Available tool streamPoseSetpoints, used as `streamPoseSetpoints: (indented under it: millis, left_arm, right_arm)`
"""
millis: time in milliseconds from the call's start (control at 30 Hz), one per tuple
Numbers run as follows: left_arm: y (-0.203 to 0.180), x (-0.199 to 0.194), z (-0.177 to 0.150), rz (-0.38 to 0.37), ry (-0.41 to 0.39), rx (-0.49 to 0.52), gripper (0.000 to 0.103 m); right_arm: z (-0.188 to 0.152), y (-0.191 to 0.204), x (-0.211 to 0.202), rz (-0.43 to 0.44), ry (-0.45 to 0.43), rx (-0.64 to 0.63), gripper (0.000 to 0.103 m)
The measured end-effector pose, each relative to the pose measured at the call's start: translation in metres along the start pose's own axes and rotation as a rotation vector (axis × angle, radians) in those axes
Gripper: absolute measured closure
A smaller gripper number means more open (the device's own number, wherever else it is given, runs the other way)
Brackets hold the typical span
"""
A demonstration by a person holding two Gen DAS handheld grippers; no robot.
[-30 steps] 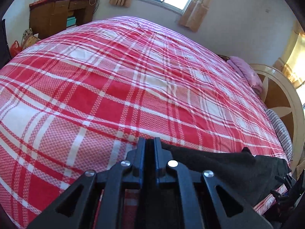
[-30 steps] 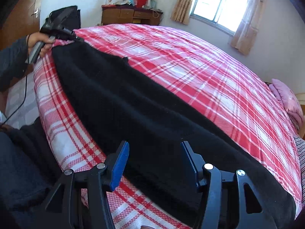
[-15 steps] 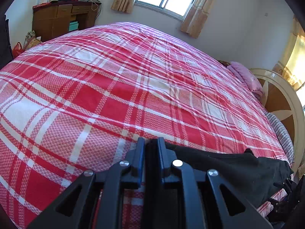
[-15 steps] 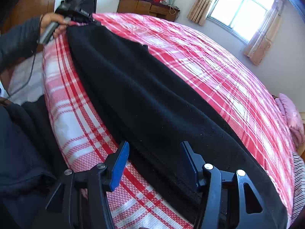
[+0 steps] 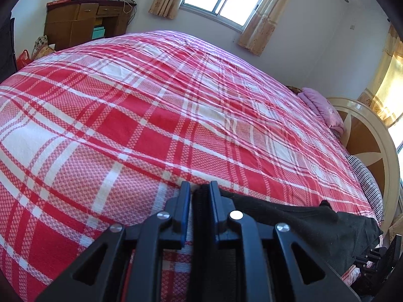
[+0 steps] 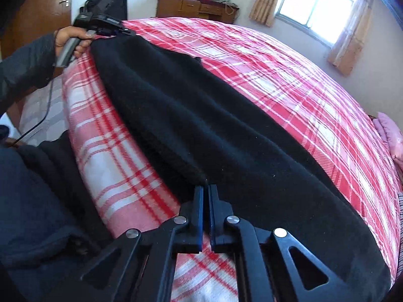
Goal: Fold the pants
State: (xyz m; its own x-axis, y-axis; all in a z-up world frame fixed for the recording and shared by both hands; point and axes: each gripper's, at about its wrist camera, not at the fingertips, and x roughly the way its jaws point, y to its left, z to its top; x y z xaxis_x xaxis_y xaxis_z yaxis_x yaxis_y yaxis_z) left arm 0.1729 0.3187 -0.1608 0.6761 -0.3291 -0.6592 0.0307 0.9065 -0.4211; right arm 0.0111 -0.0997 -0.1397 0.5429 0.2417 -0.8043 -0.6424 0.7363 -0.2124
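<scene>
Black fleece pants (image 6: 201, 125) lie lengthwise along the red plaid bedspread's (image 5: 151, 125) near edge, left gripper (image 5: 199, 193) and right gripper (image 6: 207, 196) each pinching an end, seemingly to keep them taut for folding.

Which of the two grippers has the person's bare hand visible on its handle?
The left gripper, at the far end of the black pants; the hand shows there.
</scene>
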Motion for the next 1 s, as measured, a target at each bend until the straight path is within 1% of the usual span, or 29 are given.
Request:
streamPoseSetpoints:
  millis: [67,133,167,200,267,300,333,400,433,500,533,567,667,700,767,867,1000]
  left_arm:
    - [0.000,0.001,0.000,0.001,0.000,-0.001,0.084]
    - [0.000,0.001,0.000,0.004,0.000,0.001,0.084]
    - [0.000,0.001,0.000,0.005,0.000,0.003,0.084]
    - [0.000,0.000,0.000,0.005,-0.003,0.002,0.084]
    - [-0.001,-0.003,-0.001,0.006,-0.010,0.000,0.081]
    - [-0.002,-0.006,-0.001,0.013,-0.016,-0.002,0.079]
    - [-0.003,-0.011,-0.002,0.023,-0.026,-0.002,0.077]
    - [-0.008,-0.026,-0.006,0.086,-0.074,0.015,0.076]
    - [-0.011,-0.033,-0.007,0.105,-0.098,0.031,0.075]
    - [-0.021,-0.051,-0.011,0.142,-0.155,0.069,0.065]
    - [-0.028,-0.059,-0.013,0.159,-0.176,0.089,0.057]
    - [-0.036,-0.066,-0.014,0.169,-0.197,0.113,0.053]
    - [-0.066,-0.083,-0.015,0.156,-0.240,0.186,0.047]
    - [-0.079,-0.086,-0.015,0.134,-0.245,0.210,0.046]
    - [-0.105,-0.084,-0.016,0.083,-0.230,0.260,0.039]
    - [-0.147,-0.066,-0.027,0.000,-0.164,0.341,0.039]
    - [-0.201,-0.028,-0.058,-0.123,-0.032,0.416,0.039]
  right_arm:
    - [-0.002,0.004,0.002,-0.006,0.012,-0.026,0.100]
    - [-0.005,0.008,0.012,-0.019,0.052,-0.054,0.100]
    - [-0.005,0.011,0.014,-0.027,0.049,-0.061,0.099]
    - [-0.004,0.010,0.013,-0.027,0.042,-0.052,0.099]
    - [-0.002,0.003,0.010,0.012,0.045,-0.001,0.097]
    - [-0.001,0.001,0.008,0.024,0.044,0.009,0.089]
    - [-0.002,-0.001,0.005,0.022,0.037,0.012,0.069]
    - [-0.008,-0.006,-0.005,0.004,0.032,0.021,0.044]
    - [-0.011,-0.010,-0.011,-0.006,0.025,0.031,0.044]
    - [-0.020,-0.019,-0.027,-0.029,0.002,0.072,0.044]
    - [-0.026,-0.026,-0.036,-0.040,-0.012,0.101,0.044]
    - [-0.032,-0.038,-0.045,-0.056,-0.029,0.141,0.044]
    - [-0.053,-0.071,-0.072,-0.119,-0.073,0.261,0.044]
    - [-0.062,-0.083,-0.082,-0.150,-0.082,0.301,0.044]
    - [-0.079,-0.111,-0.105,-0.226,-0.102,0.394,0.044]
    - [-0.108,-0.152,-0.144,-0.329,-0.148,0.565,0.044]
    - [-0.155,-0.202,-0.193,-0.424,-0.211,0.851,0.044]
